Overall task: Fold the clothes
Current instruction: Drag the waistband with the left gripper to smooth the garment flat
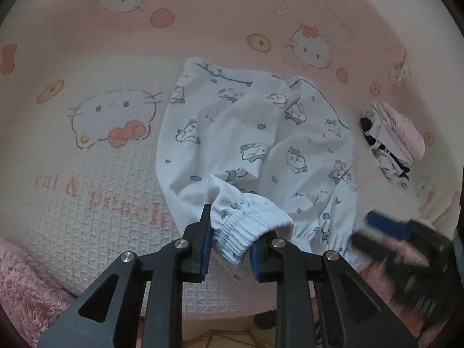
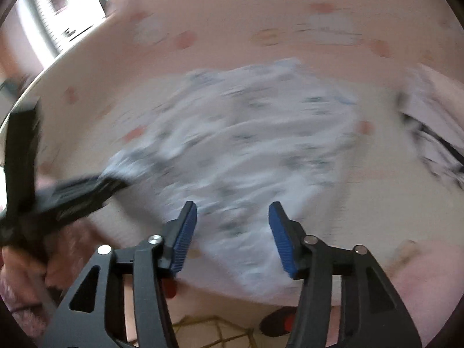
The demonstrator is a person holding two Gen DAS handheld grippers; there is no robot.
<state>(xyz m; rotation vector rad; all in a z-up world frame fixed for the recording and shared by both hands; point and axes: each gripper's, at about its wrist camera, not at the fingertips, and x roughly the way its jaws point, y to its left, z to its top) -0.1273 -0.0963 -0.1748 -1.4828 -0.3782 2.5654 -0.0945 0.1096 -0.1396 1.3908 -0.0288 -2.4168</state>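
A pale blue garment (image 1: 249, 133) with a cartoon print lies crumpled on the bed sheet (image 1: 101, 188). My left gripper (image 1: 233, 232) is shut on the garment's gathered elastic edge (image 1: 249, 220) at the near side, and the bunched cloth fills the gap between its blue pads. In the right wrist view, which is blurred, my right gripper (image 2: 232, 206) stands open over the garment's (image 2: 246, 145) near edge, with cloth under the gap and neither pad pressing on it. The left gripper (image 2: 78, 191) shows there at the garment's left side. The right gripper (image 1: 388, 229) appears blurred at the lower right of the left wrist view.
A small stack of folded clothes (image 1: 391, 142) sits right of the garment. A pink fluffy blanket (image 1: 23, 284) lies at the bed's near left corner. The bed's near edge (image 1: 232, 313) runs just below the grippers, with floor beneath. A window (image 2: 63, 11) is at the far left.
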